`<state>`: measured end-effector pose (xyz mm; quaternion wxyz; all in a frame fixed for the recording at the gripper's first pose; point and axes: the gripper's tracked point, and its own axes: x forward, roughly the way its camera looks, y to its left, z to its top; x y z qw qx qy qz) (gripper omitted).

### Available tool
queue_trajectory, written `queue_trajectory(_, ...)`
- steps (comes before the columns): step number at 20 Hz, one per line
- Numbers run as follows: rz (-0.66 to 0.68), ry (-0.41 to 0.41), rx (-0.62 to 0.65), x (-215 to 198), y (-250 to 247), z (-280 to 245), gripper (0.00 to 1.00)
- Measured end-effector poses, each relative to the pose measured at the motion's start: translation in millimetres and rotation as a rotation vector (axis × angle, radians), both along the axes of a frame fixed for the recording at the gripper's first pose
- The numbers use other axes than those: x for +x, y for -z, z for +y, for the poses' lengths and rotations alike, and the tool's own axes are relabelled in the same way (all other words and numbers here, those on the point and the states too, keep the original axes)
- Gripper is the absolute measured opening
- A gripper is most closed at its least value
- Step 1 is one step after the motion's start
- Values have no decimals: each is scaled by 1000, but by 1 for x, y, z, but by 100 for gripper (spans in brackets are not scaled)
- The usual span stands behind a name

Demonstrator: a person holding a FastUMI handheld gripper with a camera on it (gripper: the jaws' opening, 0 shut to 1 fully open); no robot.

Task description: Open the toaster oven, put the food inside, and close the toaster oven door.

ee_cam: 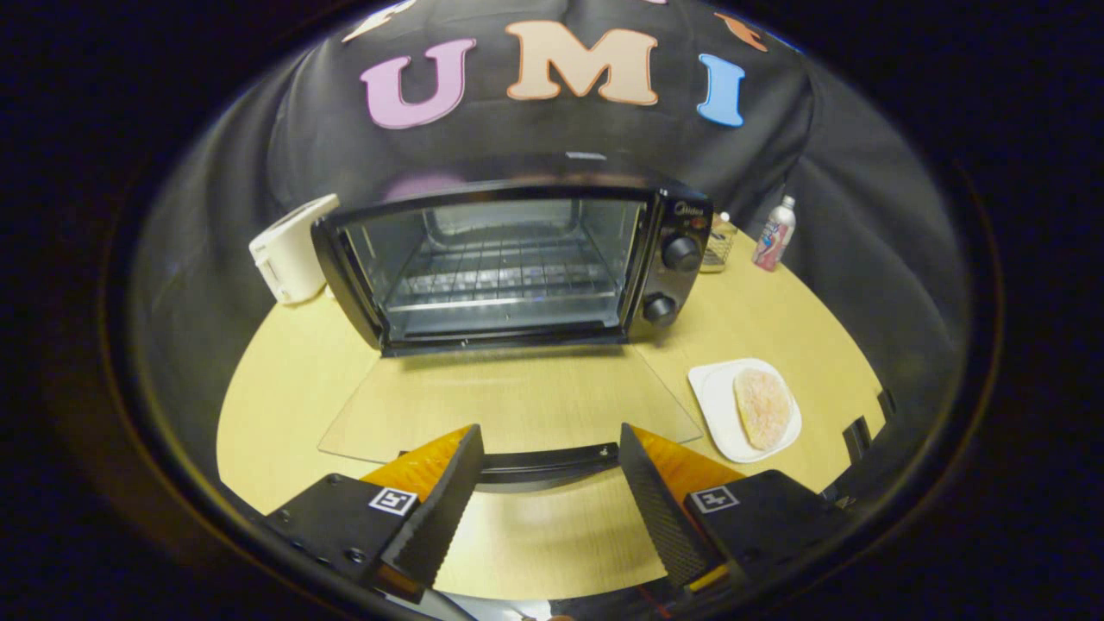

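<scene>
A black toaster oven [517, 259] stands at the back of the wooden table, its glass door [509, 405] folded fully down and lying flat toward me. The wire rack [504, 276] inside is bare. The door's dark handle bar [543, 461] runs across just ahead of my fingertips. My gripper [549, 461] is open, its fingers wide apart on either side of the handle's middle, touching nothing. A flat piece of pinkish bread [762, 407] lies on a white square plate [720, 405] to the right of the open door, beyond the right finger.
A white appliance [291, 248] leans beside the oven's left side. Behind the oven's right corner stand a small glass jar [718, 243] and a pink-and-white bottle [774, 234]. Bare tabletop [768, 319] lies between the oven and the plate. Black cloth walls ring the table.
</scene>
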<state>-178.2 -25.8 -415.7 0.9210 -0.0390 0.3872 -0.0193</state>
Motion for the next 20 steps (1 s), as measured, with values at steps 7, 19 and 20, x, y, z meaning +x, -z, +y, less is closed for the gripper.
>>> queue_trajectory(7, 56, 31, 48, -1, 39, -15, 98)
queue_trajectory(19, 14, 333, -176, 34, -1, -178, 97)
queue_trajectory(20, 26, 358, -187, 34, 2, -189, 97)
